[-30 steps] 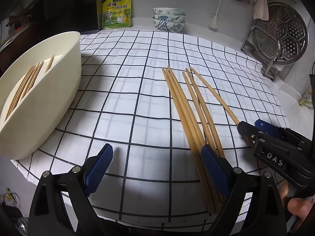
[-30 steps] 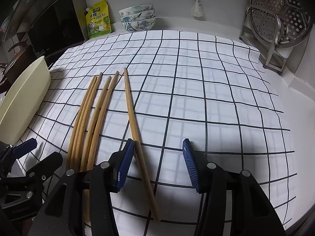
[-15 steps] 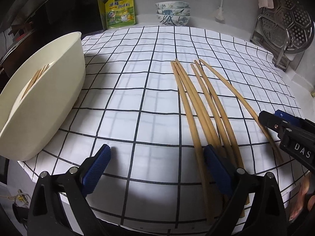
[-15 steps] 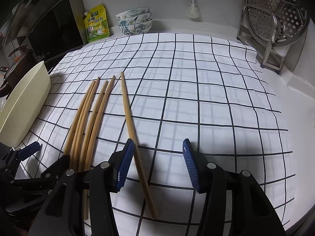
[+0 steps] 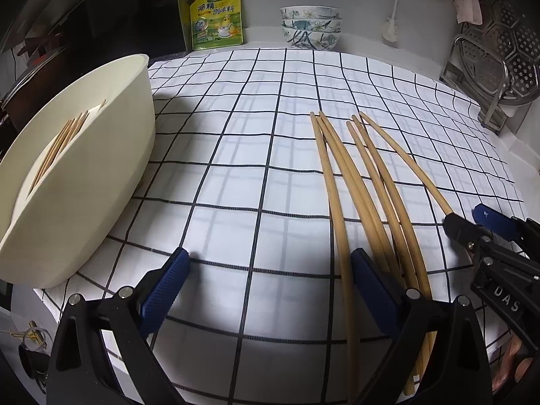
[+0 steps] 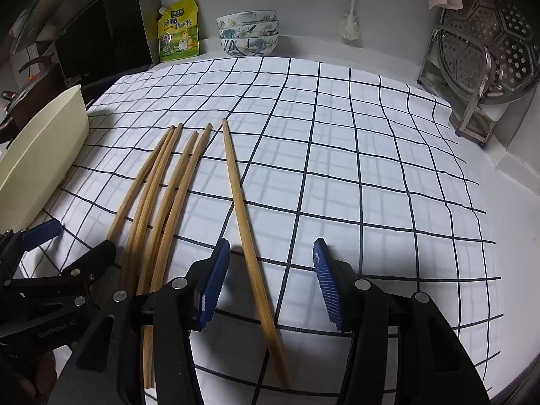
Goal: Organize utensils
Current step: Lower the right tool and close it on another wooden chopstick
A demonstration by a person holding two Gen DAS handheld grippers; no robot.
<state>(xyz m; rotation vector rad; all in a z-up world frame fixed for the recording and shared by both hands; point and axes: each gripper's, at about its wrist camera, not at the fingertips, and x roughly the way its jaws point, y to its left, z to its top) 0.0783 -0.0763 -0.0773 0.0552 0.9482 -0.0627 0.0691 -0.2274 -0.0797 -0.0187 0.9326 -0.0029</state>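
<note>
Several long wooden chopsticks (image 5: 357,185) lie side by side on the checked cloth (image 5: 236,155); in the right wrist view a bundle (image 6: 162,195) lies left and a single chopstick (image 6: 243,202) lies apart. A cream oval tray (image 5: 84,182) at the left holds several thinner chopsticks (image 5: 57,145). My left gripper (image 5: 270,290) is open and empty over the cloth's near edge, its right finger beside the bundle. My right gripper (image 6: 270,280) is open, its jaws on either side of the single chopstick's near end, not touching it.
A yellow seasoning pouch (image 5: 216,17) and stacked patterned bowls (image 5: 310,27) stand at the back wall. A metal steamer rack (image 6: 486,50) stands at the back right. The tray shows at the left of the right wrist view (image 6: 40,155). The cloth ends near both grippers.
Both grippers have drawn back slightly and tilted, so the chopsticks sit a little farther ahead. Nothing was grasped; the chopsticks have not moved on the cloth.
</note>
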